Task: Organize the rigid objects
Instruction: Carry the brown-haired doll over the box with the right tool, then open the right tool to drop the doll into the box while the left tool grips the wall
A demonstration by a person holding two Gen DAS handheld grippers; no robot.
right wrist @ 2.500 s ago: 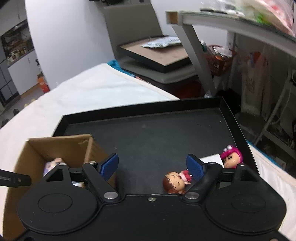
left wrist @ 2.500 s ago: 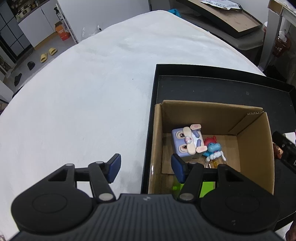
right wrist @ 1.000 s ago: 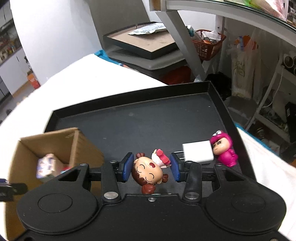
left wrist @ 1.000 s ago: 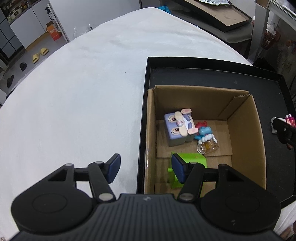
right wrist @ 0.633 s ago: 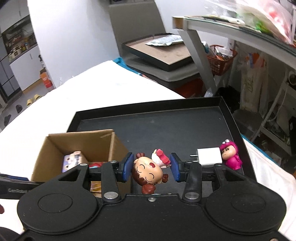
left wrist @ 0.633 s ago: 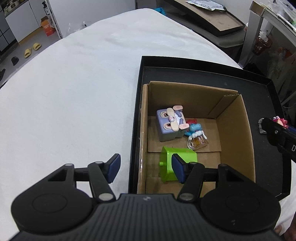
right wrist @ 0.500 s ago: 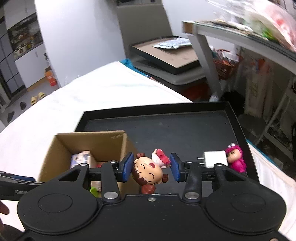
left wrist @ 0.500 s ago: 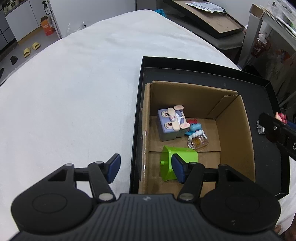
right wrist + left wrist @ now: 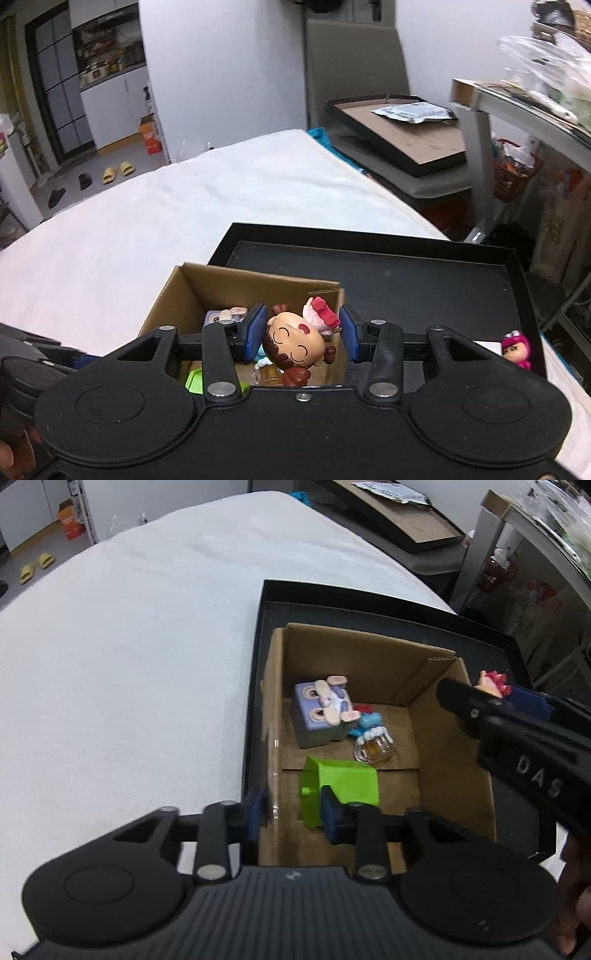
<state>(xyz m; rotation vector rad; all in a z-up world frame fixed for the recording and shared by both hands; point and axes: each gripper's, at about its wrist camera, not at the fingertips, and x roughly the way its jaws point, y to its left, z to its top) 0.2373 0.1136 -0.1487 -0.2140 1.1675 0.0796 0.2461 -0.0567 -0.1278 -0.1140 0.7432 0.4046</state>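
A doll figure [image 9: 295, 341] is being held clamped in the right gripper [image 9: 301, 334] above a part-filled cardboard box [image 9: 448, 746], its wall being straddled by the half-open left gripper [image 9: 291, 814], while a pink figure [image 9: 516, 349] is still waiting on the tray [image 9: 424, 273].

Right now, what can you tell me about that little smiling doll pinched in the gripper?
The doll is a small glossy figurine, plastic by the look of it: big round peach face, closed smiling eyes, red cheek spot, brown hair buns, pink and red outfit. It lies tilted sideways, clamped between the blue pads of the right gripper, held in the air above the cardboard box, touching nothing else.
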